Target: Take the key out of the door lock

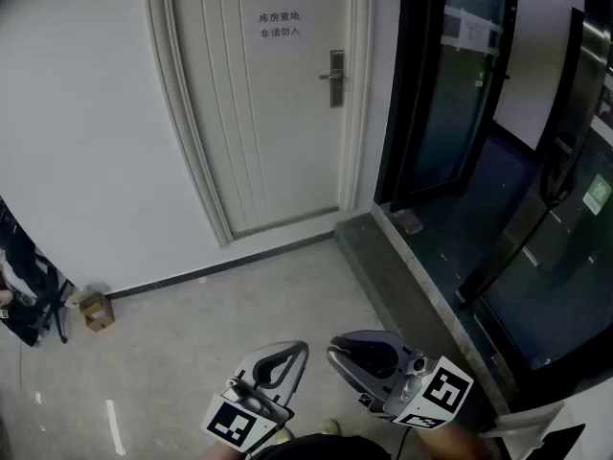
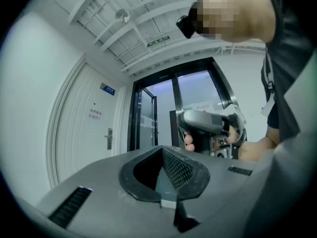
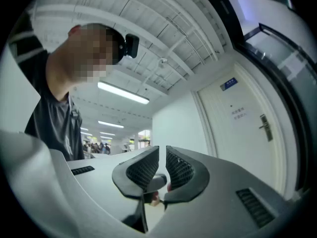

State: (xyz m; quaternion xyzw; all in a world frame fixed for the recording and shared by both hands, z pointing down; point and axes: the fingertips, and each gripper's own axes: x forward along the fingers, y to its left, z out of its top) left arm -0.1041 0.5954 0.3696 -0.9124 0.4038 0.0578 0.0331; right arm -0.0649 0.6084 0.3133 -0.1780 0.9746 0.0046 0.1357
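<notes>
The white door point(image 1: 268, 113) stands shut at the far end of the floor, with a metal lock plate and lever handle point(image 1: 335, 76) on its right side. At this distance no key can be made out. Both grippers are held low and well short of the door. My left gripper point(image 1: 300, 348) is shut, pads meeting at the tip point(image 2: 162, 150), with nothing held. My right gripper point(image 1: 337, 353) shows a narrow gap between its ribbed pads point(image 3: 162, 152) and holds nothing. The handle also shows small in the left gripper view point(image 2: 109, 139) and the right gripper view point(image 3: 266, 127).
A paper sign point(image 1: 279, 24) hangs on the door above the handle. Dark glass doors point(image 1: 460, 94) and a raised stone sill point(image 1: 402, 276) line the right side. A small cardboard box point(image 1: 96, 310) and dark legs of a stand point(image 1: 43, 305) sit by the left wall.
</notes>
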